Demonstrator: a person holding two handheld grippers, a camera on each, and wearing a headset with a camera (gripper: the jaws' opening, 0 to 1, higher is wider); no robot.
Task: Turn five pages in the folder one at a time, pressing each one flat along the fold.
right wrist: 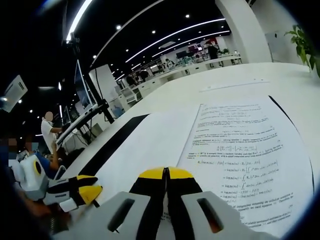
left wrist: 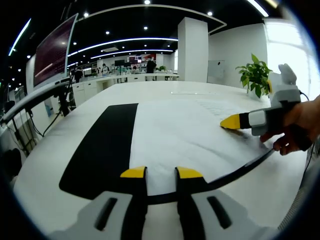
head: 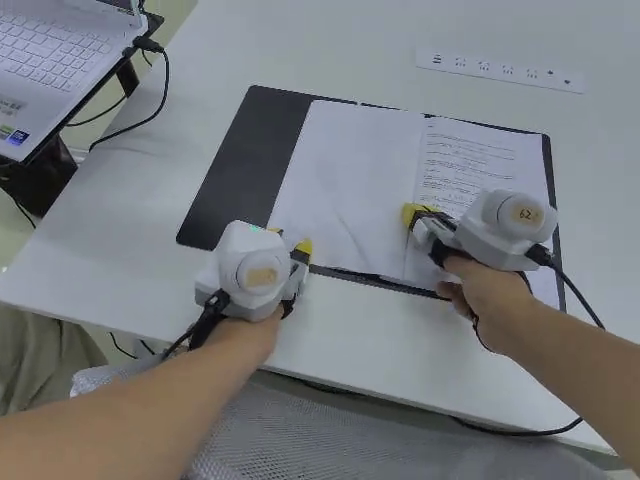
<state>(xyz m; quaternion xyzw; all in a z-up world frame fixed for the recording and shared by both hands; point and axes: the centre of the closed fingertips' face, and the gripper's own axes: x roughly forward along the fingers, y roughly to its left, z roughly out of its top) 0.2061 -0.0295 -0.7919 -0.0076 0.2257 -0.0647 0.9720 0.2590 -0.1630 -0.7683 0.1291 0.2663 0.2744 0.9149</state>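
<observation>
Folder: a flat black folder (head: 240,160) is laid open on the white tabletop (head: 300,50), close to its front edge, with a tool at each near corner of the pages
Left half: a blank white sheet (head: 345,185) is spread there with its bare back turned up, and a strip of black cover is left exposed beyond it
Right half: a white sheet printed with lines of text (head: 470,160) is exposed face up
Left tool: the white left tool with yellow-tipped black jaws (head: 298,250) (left wrist: 161,173) is held at the near edge of the blank sheet; its jaws are parted by a narrow gap and nothing is gripped
Right tool: the matching white right tool (head: 418,218) (right wrist: 166,174) is set down at the near end of the fold, where the two sheets meet; its jaws are clenched tip to tip and nothing is seen caught between them
Done: at least one page is judged to be turned, as a sheet is seen back-up on the left; the count cannot be read
Step in hand: pressing along the fold is judged to be under way at its near end
Left to do: the far part of the fold is yet to be pressed, and further pages are to be turned singly; how many cannot be told
</observation>
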